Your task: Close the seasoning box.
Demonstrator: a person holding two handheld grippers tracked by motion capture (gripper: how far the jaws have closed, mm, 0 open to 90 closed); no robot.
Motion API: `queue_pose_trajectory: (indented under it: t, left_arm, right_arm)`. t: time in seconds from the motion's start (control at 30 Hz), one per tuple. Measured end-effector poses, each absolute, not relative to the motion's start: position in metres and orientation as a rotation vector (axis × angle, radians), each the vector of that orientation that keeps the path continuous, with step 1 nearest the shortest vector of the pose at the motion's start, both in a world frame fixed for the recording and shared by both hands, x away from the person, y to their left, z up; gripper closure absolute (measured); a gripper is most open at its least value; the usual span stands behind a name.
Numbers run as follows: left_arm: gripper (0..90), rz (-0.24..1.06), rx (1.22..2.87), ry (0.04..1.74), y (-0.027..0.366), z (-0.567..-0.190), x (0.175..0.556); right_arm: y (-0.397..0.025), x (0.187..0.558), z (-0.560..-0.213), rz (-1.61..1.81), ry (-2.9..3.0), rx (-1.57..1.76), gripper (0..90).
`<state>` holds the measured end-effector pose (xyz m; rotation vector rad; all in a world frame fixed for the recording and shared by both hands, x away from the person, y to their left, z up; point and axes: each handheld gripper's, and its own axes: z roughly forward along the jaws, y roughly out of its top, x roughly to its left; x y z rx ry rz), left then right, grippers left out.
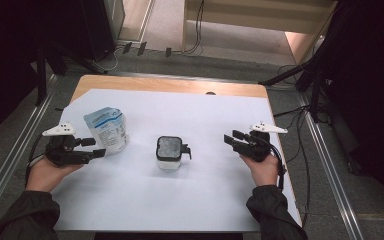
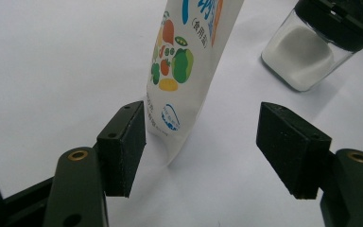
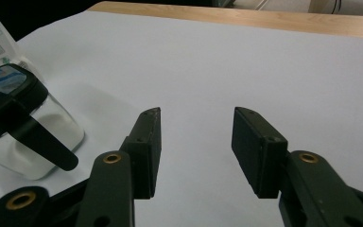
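The pouch (image 1: 106, 129) stands upright on the bench (image 1: 145, 200), left of the jar (image 1: 169, 152), so its side can be pinched. The left hand-held gripper (image 1: 96, 148) sits just beside the pouch, jaws apart and empty, lined up on its lower edge. The right hand-held gripper (image 1: 234, 139) waits right of the jar, jaws apart, probably to steady it.

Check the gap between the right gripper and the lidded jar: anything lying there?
Nothing. In the high view, only bare white sheet lies between the right gripper and the jar. The right gripper view agrees: jaws open over plain paper.
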<state>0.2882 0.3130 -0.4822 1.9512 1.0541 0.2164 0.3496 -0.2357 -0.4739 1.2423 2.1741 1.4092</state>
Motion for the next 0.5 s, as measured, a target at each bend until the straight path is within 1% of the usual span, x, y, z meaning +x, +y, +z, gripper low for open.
queue_pose_trajectory:
  t: [0.33, 0.5]
  left_arm:
    - [34.6, 0.216, 1.951, 1.048, 0.3103, -0.4825, 0.2913]
    - [34.6, 0.207, 1.956, 1.052, 0.3106, -0.4832, 0.2930]
  right_arm:
    - [-0.2428, 0.3460, -0.4773, 1.393, 2.170, 1.257, 46.5]
    - [-0.2413, 0.3467, -0.4787, 1.383, 2.178, 1.256, 45.2]
